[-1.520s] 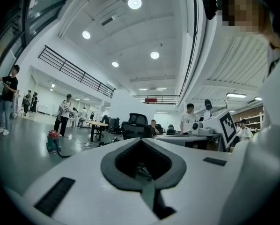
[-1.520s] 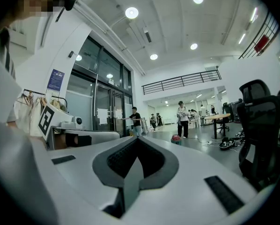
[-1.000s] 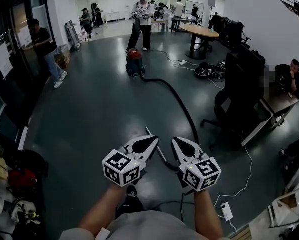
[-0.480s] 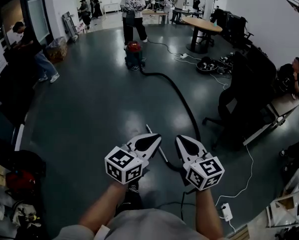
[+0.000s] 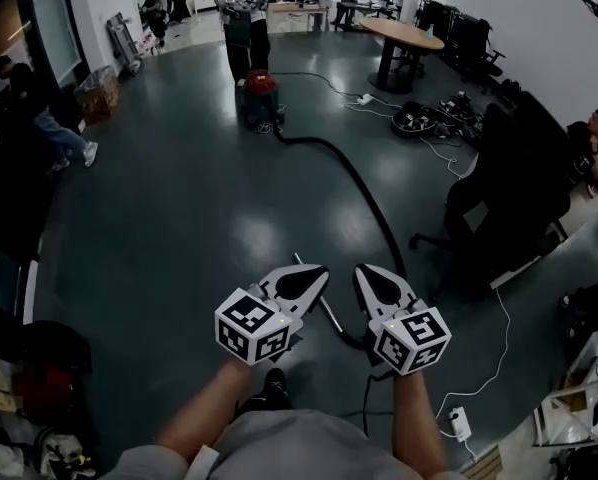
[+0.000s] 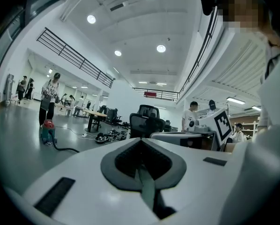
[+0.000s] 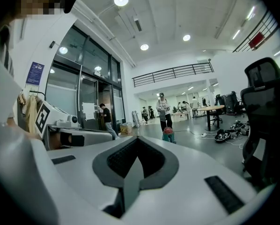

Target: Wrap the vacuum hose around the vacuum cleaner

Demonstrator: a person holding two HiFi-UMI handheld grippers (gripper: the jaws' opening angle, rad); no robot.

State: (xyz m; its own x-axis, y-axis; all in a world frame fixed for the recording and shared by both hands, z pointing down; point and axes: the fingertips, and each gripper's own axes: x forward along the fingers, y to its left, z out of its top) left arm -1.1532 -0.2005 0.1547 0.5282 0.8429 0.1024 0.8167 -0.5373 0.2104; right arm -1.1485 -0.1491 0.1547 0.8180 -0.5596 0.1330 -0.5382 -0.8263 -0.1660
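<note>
Hose wand [image 5: 329, 313], seemingly, head view only

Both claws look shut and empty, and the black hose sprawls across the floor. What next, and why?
Probably open the right gripper and lower it to the hose where it ends on the floor just beneath. It and the left gripper are shut on nothing, and the hose lies stretched from the vacuum cleaner, unwrapped.

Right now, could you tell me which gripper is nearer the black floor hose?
Right. In the head view the right gripper overlaps the hose; the left gripper sits further left, across the wand.
</note>
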